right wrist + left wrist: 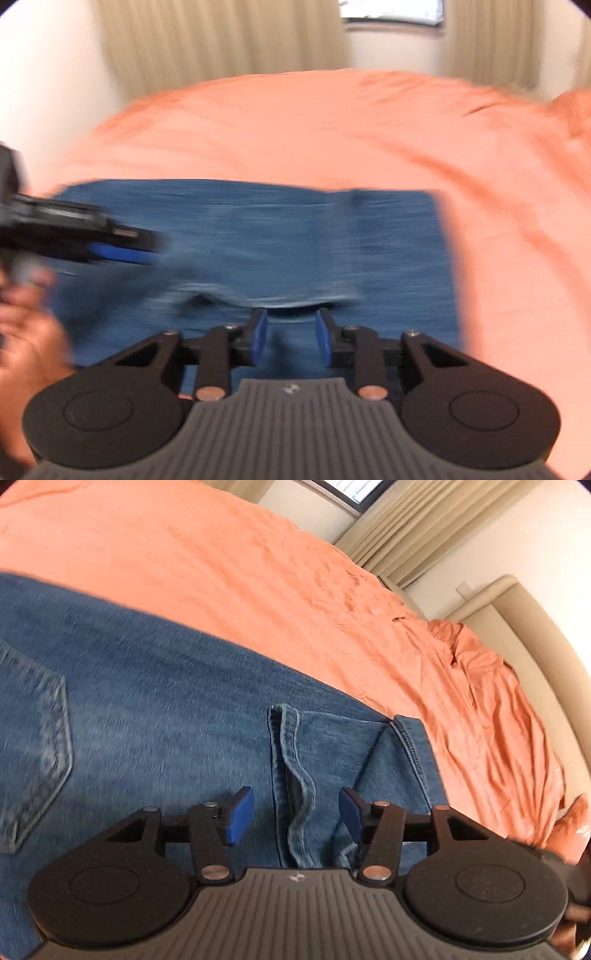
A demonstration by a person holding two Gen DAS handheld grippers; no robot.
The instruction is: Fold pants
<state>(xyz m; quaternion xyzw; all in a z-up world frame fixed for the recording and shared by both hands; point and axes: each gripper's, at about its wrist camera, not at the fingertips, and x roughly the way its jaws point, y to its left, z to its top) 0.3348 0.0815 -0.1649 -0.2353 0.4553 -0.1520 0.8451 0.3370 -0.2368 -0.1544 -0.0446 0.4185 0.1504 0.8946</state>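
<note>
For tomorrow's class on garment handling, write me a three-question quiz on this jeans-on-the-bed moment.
1. True or false: the left gripper has its jaws clamped on the jeans.
2. What colour is the bedsheet under the jeans?
A. orange
B. white
C. green
3. Fill in: the stitched patch on the denim at the left wrist view's left edge is a back ____.

Key: 1 false, the jaws stand apart; 2 A; 3 pocket.
</note>
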